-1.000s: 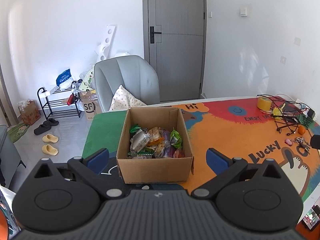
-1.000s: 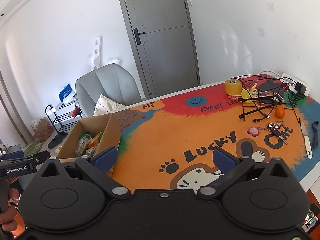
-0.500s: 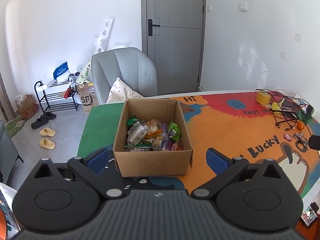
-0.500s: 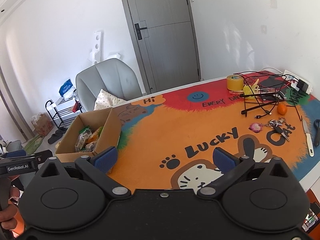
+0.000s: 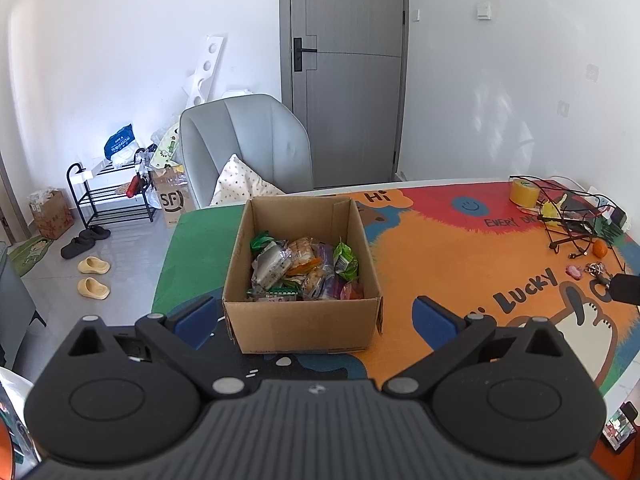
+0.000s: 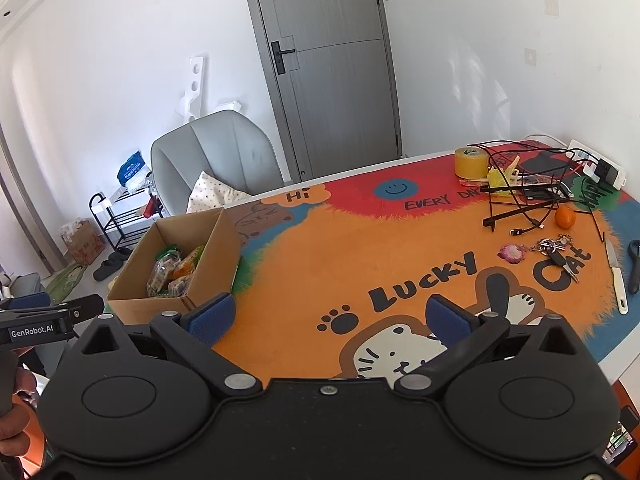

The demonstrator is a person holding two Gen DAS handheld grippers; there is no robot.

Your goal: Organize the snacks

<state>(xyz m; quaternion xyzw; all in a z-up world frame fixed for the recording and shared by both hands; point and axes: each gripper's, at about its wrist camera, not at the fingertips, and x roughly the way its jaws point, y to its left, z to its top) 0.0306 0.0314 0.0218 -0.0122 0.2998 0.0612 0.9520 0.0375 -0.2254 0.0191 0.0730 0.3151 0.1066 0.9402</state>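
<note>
Each black hand-held gripper (image 5: 316, 316) has blue finger pads (image 6: 210, 316), silver screws and ribbed housing.

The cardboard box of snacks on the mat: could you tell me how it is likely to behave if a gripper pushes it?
The cardboard box is low and broad, so it should slide rather than tip. The fuzzy-looking mat may drag on it. The wrapped snacks lie loose inside and would probably shift; the thin walls may flex.

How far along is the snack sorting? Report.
Barely started. Done: nothing visibly sorted; wrapped snacks sit jumbled in the open brown cardboard box. In hand: nothing; left gripper and right gripper are open, empty. Left: all sorting.
</note>
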